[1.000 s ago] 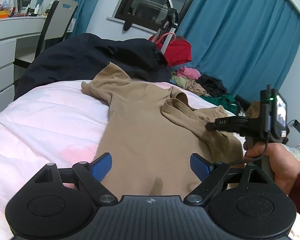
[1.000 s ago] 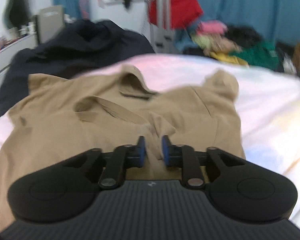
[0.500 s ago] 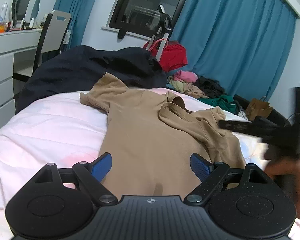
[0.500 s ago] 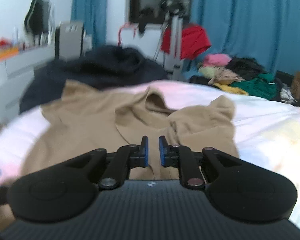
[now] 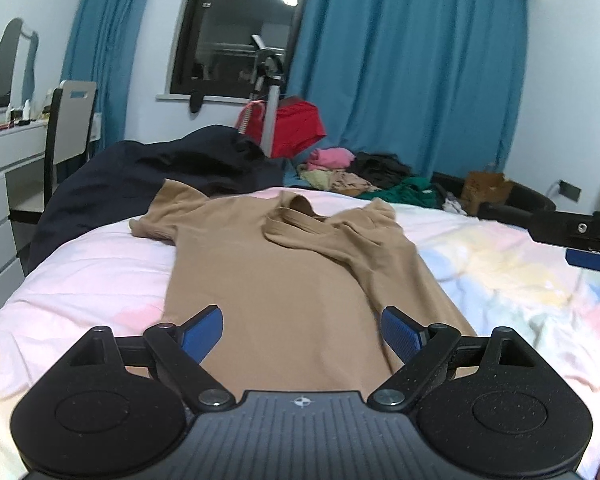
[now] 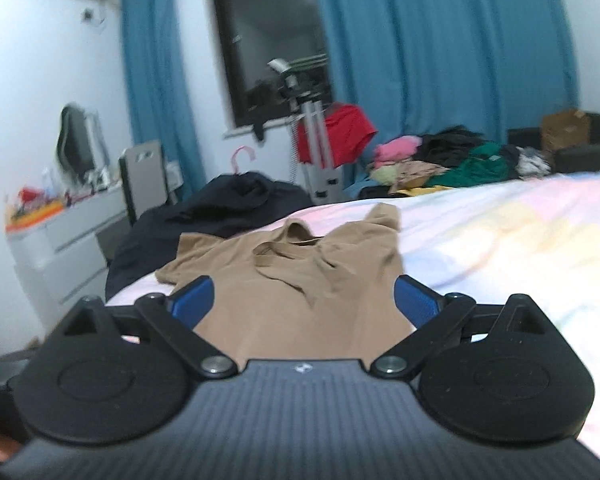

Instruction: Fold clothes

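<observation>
A tan T-shirt (image 5: 292, 276) lies flat on the bed, collar away from me, with its right sleeve folded in over the chest. My left gripper (image 5: 302, 330) hovers over the shirt's lower part, jaws wide and still opening, nothing between the pads. The right wrist view shows the same shirt (image 6: 300, 280) further off. My right gripper (image 6: 304, 300) is pulled back above the hem end, its jaws opening with only air between them. One of its fingers (image 5: 560, 228) shows at the right edge of the left wrist view, off the shirt.
The bed (image 5: 80, 280) has a pale pastel sheet. A dark navy garment (image 5: 160, 168) is heaped at the far left end. Beyond stand a red garment on a stand (image 5: 296, 124), a pile of clothes (image 5: 360, 168), a white dresser (image 5: 4, 168) and a chair (image 5: 72, 120).
My right gripper let go of the folded sleeve, pulled back to the right and opened wide. The left gripper drew back and rose a little. The sleeve now lies on the chest.
</observation>
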Action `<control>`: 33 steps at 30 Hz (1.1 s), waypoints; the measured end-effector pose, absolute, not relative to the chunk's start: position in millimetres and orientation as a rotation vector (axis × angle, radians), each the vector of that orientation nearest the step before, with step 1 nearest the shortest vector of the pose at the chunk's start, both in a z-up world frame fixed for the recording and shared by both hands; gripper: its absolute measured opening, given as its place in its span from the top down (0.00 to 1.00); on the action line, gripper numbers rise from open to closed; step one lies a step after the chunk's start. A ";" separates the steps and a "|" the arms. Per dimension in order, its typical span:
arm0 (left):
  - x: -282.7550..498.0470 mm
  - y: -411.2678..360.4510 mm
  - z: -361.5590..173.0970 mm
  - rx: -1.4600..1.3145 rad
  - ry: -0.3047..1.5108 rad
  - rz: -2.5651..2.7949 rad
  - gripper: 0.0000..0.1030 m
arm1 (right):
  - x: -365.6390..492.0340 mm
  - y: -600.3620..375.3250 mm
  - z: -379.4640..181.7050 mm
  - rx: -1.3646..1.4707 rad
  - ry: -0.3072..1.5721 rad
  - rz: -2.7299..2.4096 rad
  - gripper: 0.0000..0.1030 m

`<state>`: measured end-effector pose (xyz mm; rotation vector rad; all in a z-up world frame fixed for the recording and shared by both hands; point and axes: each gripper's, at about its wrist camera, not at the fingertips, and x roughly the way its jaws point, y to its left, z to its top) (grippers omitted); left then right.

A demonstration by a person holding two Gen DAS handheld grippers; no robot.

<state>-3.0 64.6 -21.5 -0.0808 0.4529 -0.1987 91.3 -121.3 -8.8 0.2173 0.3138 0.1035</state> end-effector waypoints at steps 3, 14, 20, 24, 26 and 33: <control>-15.5 55.9 -20.7 -0.070 0.448 -0.204 0.06 | 74.8 -136.2 -18.9 0.280 0.300 0.054 0.05; 6.9 59.8 -36.9 -0.172 0.547 -0.184 0.01 | 75.2 -169.6 -32.6 0.388 0.329 -0.024 0.05; 89.0 104.1 -46.3 -0.338 0.602 -0.015 0.01 | 92.0 -177.3 -45.9 0.417 0.383 -0.025 0.05; 153.2 146.3 -59.9 -0.502 0.623 0.086 0.02 | 106.1 -176.5 -55.5 0.424 0.406 -0.026 0.05; 182.8 162.4 -65.7 -0.546 0.621 0.125 0.03 | 115.1 -177.3 -59.5 0.417 0.409 -0.036 0.05; 271.4 189.4 -80.6 -0.555 0.587 0.200 0.05 | 154.3 -177.9 -79.9 0.422 0.446 -0.048 0.05</control>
